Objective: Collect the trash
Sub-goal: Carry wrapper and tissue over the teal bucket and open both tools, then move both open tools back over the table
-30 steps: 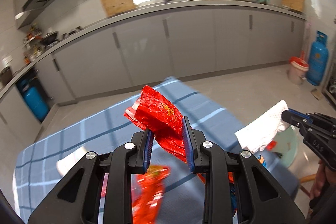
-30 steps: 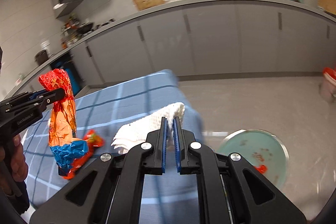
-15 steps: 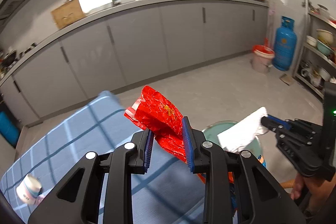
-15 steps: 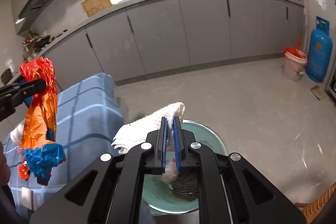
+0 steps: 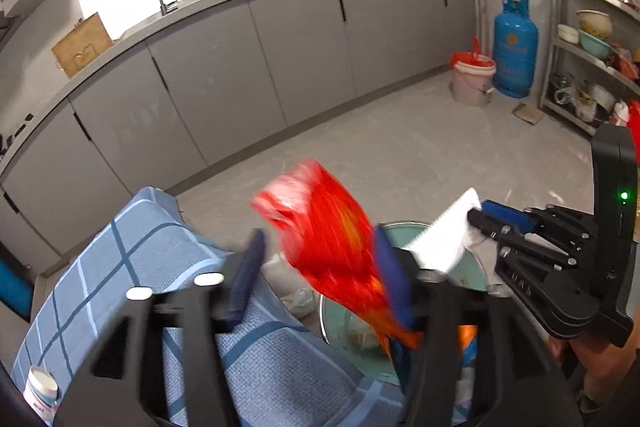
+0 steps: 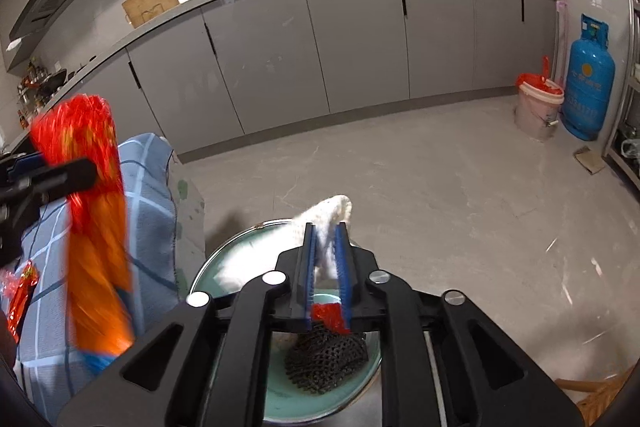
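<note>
The red wrapper [image 5: 332, 247], clamped between my left gripper [image 5: 320, 279] half a second ago, now slips blurred through spread fingers toward the green bin [image 6: 256, 379] beside the table [image 5: 132, 267]. My right gripper [image 6: 325, 267], nearly closed, pinches the white tissue [image 6: 332, 219] over it; I read no writing.

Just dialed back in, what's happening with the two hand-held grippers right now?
A person is collecting trash with both. The left hand-held gripper has its jaws spread wide around a red and orange snack wrapper, which is motion-blurred and appears to be dropping. The right hand-held gripper is clamped on a white paper towel. Both hang over the teal trash bin beside the blue checked tablecloth; the bin already holds a dark mesh scrubber.
</note>
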Available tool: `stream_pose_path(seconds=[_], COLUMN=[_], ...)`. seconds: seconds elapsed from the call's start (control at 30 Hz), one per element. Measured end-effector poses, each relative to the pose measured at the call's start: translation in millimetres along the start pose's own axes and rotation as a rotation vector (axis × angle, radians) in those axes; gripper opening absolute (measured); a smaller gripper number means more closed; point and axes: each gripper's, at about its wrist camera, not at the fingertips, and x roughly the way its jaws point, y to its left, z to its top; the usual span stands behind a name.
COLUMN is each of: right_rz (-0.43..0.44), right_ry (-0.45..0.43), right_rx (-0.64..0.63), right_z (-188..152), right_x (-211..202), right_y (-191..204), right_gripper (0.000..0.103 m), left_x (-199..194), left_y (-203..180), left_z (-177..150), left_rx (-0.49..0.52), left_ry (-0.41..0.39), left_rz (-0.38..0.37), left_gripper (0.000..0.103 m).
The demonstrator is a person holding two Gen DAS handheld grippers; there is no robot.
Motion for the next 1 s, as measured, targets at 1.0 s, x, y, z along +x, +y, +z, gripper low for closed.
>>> stream_pose_path(seconds=[1.0], right_rz=[0.152], right_ry=[0.042], right_rx=[-0.059], right_z=[-26], right_x=[-48], right_y=[90], right_gripper=[0.055], left_x=[-73], left_y=[115], left_z=[-60], left_rx=[-0.212], left_ry=[0.045], left_rz=[0.179], left_gripper=[0.082])
